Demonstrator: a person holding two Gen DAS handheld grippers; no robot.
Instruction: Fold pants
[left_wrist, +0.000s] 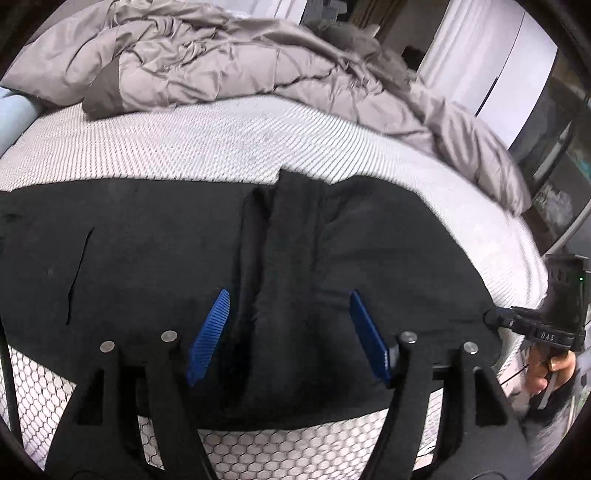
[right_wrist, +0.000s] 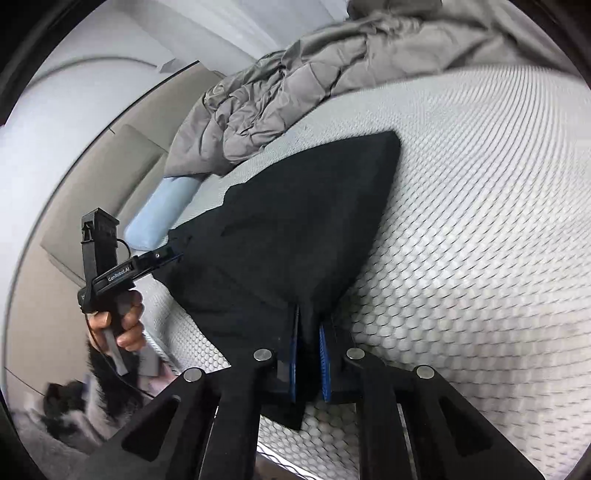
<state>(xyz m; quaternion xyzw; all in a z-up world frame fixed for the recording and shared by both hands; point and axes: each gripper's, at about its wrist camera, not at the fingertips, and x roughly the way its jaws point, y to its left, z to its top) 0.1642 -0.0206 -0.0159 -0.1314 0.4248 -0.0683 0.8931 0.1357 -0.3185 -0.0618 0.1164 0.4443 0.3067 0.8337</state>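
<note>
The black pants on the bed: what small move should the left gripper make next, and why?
Probably close the left gripper on the raised fold of the black pants. Its blue pads stand apart on either side of that ridge, while the right gripper already pinches an edge, so both ends could then lift together.

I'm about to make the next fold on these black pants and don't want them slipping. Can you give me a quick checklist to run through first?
1. Right tongs clamped on the pants: ok, blue pads pinch a fabric edge.
2. Left tongs gripping: not ok, the pads stand wide apart over the cloth.
3. Pants resting on the mattress: ok, though the near edge overhangs it.
4. Pants smooth: not ok, a bunched ridge runs down the middle.
5. Duvet clear of the pants: ok, heaped apart at the far side.
6. Layers aligned underneath: cannot tell.
</note>
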